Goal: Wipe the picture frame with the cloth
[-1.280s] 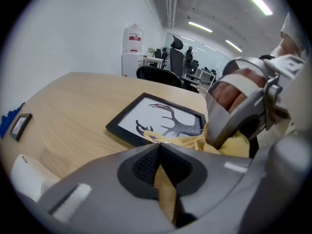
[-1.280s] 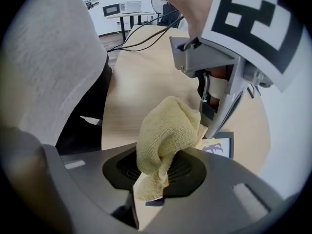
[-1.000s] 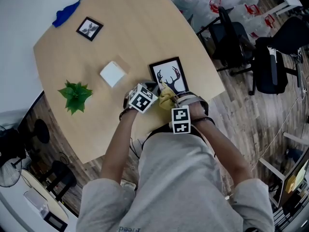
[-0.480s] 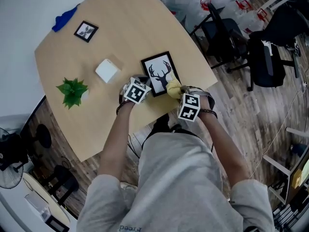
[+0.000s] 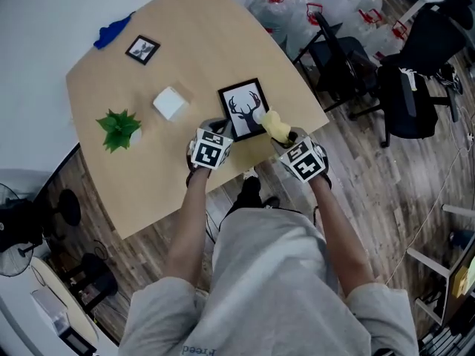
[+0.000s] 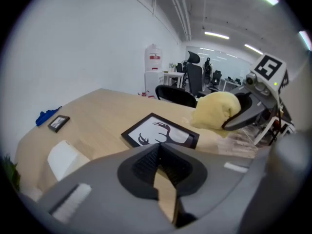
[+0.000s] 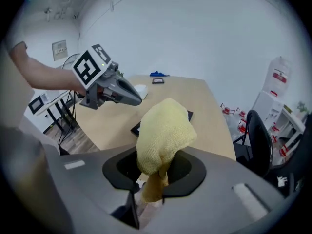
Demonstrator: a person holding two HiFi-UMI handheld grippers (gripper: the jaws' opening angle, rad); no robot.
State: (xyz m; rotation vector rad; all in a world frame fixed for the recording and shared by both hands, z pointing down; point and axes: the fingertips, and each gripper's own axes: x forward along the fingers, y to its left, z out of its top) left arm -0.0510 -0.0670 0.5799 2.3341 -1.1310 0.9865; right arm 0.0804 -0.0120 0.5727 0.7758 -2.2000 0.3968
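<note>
The black picture frame (image 5: 245,108) with a deer print lies flat near the table's near edge, also seen in the left gripper view (image 6: 161,133). My right gripper (image 5: 287,136) is shut on the yellow cloth (image 5: 275,126), which bunches out past the jaws (image 7: 163,130) at the frame's near right corner. The cloth (image 6: 217,111) looks slightly raised there; contact is unclear. My left gripper (image 5: 216,127) sits at the frame's near left corner, its jaws shut with nothing between them (image 6: 158,152). The cloth hides most of the frame (image 7: 190,114) in the right gripper view.
On the wooden table (image 5: 200,35) stand a white box (image 5: 169,103), a small green plant (image 5: 119,128), a small black frame (image 5: 142,49) and a blue rag (image 5: 115,30) at the far corner. Office chairs (image 5: 415,73) stand to the right.
The right gripper has carried the cloth from the frame's near left part across to its near right corner. The left gripper stays by the near left corner.
</note>
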